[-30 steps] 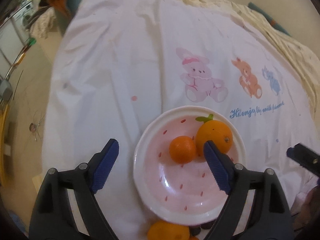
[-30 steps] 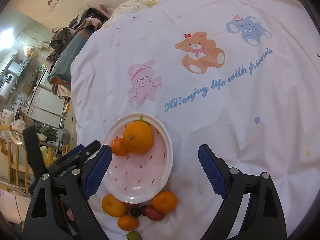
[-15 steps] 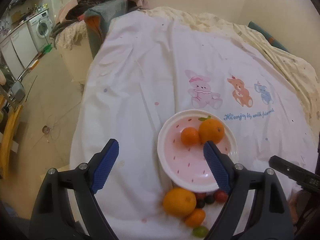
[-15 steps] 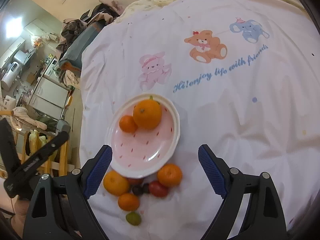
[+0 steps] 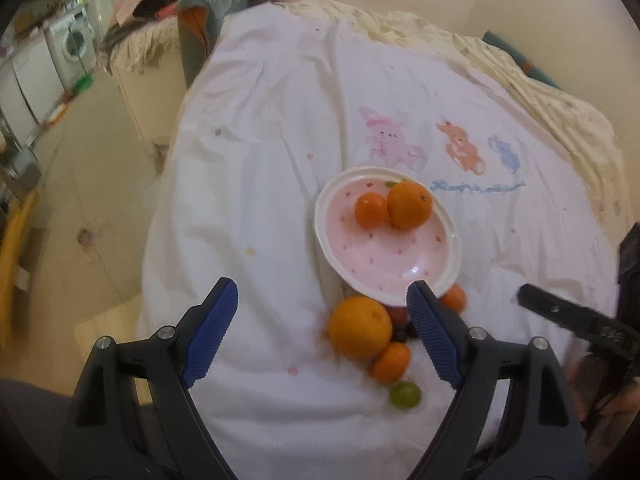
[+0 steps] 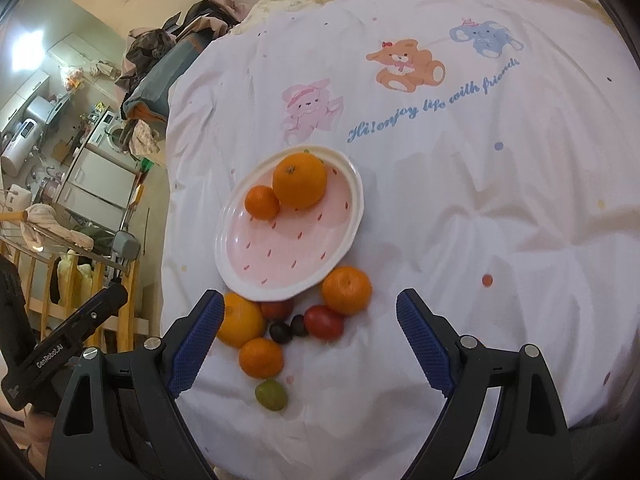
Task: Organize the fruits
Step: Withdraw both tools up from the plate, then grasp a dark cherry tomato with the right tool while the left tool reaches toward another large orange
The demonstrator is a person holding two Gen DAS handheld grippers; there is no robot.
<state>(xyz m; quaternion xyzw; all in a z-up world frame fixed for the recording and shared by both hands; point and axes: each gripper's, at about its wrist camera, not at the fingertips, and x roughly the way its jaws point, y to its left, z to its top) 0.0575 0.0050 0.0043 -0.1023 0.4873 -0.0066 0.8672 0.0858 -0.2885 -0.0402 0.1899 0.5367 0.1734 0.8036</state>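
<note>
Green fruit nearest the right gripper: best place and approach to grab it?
Grip the green fruit across its round middle, coming from above. It lies alone on the sheet, clear of the small orange behind it, so open jaws of the right gripper fit either side.

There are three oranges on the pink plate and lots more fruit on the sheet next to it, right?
Not quite: the pink plate holds two oranges, a big one and a small one, as the right wrist view shows. The rest of the fruit does lie on the sheet next to it.
</note>
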